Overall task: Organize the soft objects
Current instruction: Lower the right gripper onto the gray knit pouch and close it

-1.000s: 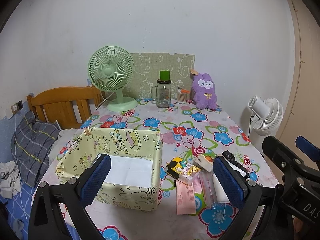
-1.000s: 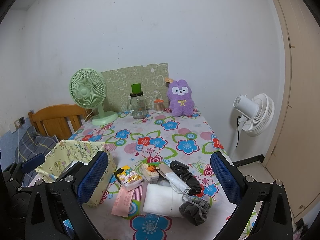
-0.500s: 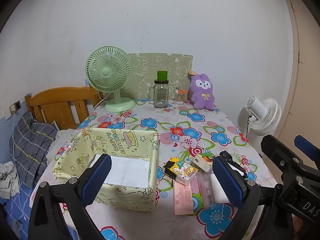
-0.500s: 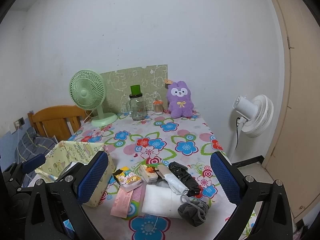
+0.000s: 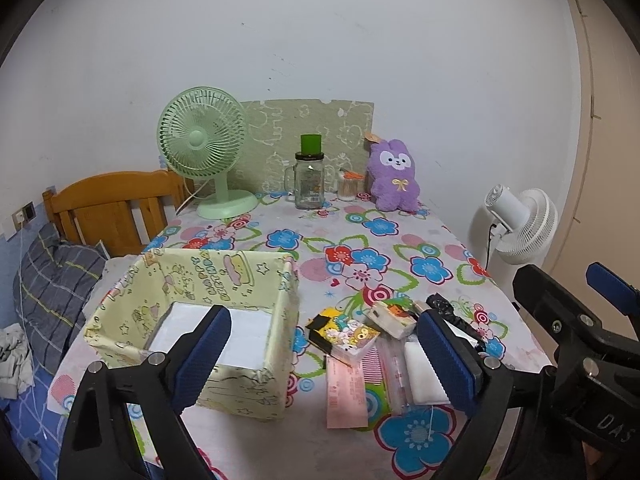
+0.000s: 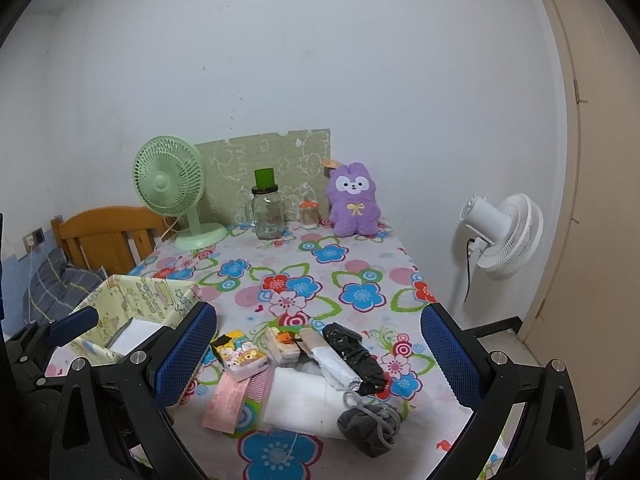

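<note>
Both the left gripper (image 5: 324, 360) and right gripper (image 6: 316, 352) are wide open; between the right fingers, the white folded cloth (image 6: 300, 404) looks soft, maybe floppy, so pinch its thick middle.

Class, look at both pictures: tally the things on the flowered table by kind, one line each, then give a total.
Fans: 1, green fan
Plush toys: 1, purple bunny
Jars: 2, glass jar, small jar
Fabric boxes: 1, yellow box
Tissue packs: 2
Total: 7

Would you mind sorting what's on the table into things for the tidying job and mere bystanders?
For the job: yellow fabric box, white cloth, grey pouch, tissue packs, purple plush rabbit.

Just lying about: green fan, glass jar, pink slip, comb.
</note>
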A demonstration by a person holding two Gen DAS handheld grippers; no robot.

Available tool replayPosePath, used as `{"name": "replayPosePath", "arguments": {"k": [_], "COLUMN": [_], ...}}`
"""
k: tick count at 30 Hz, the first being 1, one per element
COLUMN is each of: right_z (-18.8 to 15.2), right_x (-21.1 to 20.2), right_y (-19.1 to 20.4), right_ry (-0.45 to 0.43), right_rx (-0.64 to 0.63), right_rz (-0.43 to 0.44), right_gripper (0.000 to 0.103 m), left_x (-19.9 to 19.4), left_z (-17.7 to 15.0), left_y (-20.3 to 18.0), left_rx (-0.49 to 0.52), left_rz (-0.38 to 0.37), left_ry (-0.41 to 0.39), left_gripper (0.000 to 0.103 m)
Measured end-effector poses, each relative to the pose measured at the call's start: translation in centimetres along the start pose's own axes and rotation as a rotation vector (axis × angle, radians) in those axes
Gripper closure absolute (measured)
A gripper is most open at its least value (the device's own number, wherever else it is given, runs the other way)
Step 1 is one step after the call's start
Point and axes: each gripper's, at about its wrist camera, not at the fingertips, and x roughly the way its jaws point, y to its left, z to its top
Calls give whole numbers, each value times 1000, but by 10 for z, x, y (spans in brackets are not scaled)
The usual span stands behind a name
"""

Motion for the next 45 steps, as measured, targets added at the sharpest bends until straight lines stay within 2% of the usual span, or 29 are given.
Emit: {"name": "replayPosePath", "arguments": {"k": [6,14,30,40,45], "right_z": [-9,-23,-57,-79,-89], "right_x": [4,10,41,67,79], "right_y": [-9,-23,-44,-52,-53], "right_ry": [3,24,150,233,279], "right_rx": [-7,9,55,108,129], "right_rz": [9,3,10,30,33], "right_gripper": [0,4,9,12,19], "left_x": [10,21,50,67,77], "left_z": [-10,-21,-50,-67,-73], "left_y": [-14,-33,-58,-62,-62], "left_rx": [-1,27,96,105,112], "left_rz": [-36,-37,-57,-11,-19], "left_ry": [34,64,145,170,204], "left_gripper": [10,10,11,13,13]}}
